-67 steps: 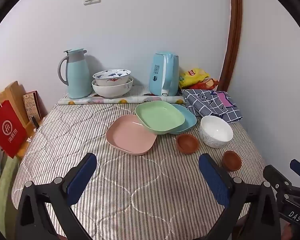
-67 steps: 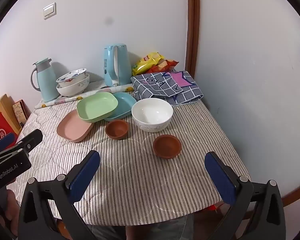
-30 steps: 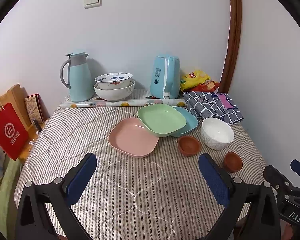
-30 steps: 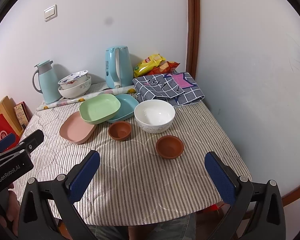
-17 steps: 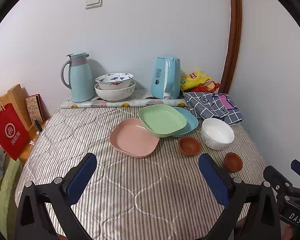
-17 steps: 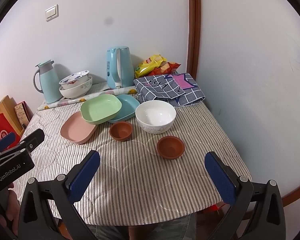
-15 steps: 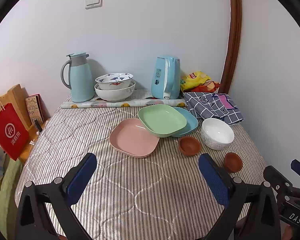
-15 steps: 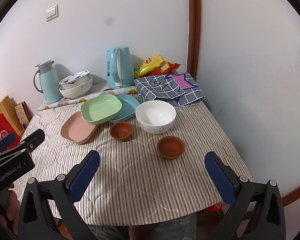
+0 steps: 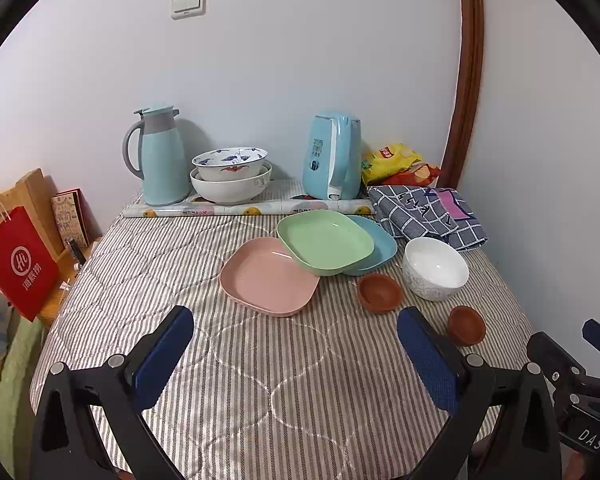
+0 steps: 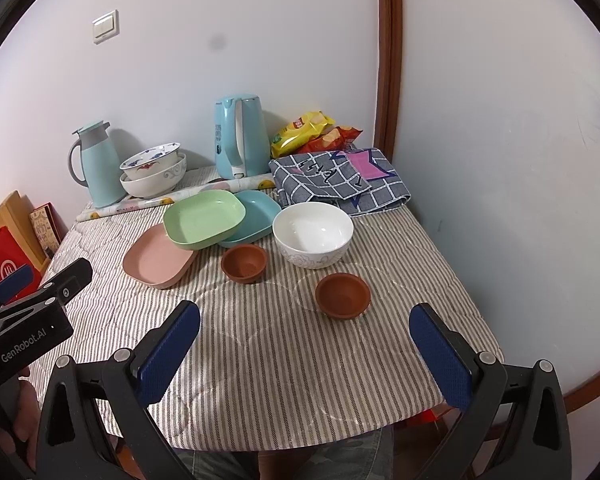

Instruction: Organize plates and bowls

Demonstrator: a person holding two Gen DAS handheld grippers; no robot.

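A green plate point(image 9: 326, 242) point(image 10: 204, 220) rests tilted across a pink plate point(image 9: 266, 278) point(image 10: 156, 260) and a blue plate point(image 9: 378, 246) point(image 10: 256, 214). To their right stands a white bowl point(image 9: 436, 268) point(image 10: 313, 238). Two small brown bowls sit in front: one point(image 9: 379, 293) point(image 10: 244, 263) near the plates, the other point(image 9: 466, 325) point(image 10: 342, 295) closer to the table's right front. My left gripper point(image 9: 294, 354) is open over the striped cloth, short of the pink plate. My right gripper point(image 10: 306, 344) is open, just short of the nearer brown bowl. Neither holds anything.
At the back stand a teal thermos point(image 9: 160, 156), two stacked patterned bowls point(image 9: 231, 178), a blue kettle point(image 9: 334, 156), snack bags point(image 9: 396, 162) and a folded checked cloth point(image 9: 426, 214). A red bag point(image 9: 18, 262) hangs off the left side. Walls close the back and right.
Both views have pulled back slightly from the table over the last two seconds. No dish has moved, and both grippers stay open.
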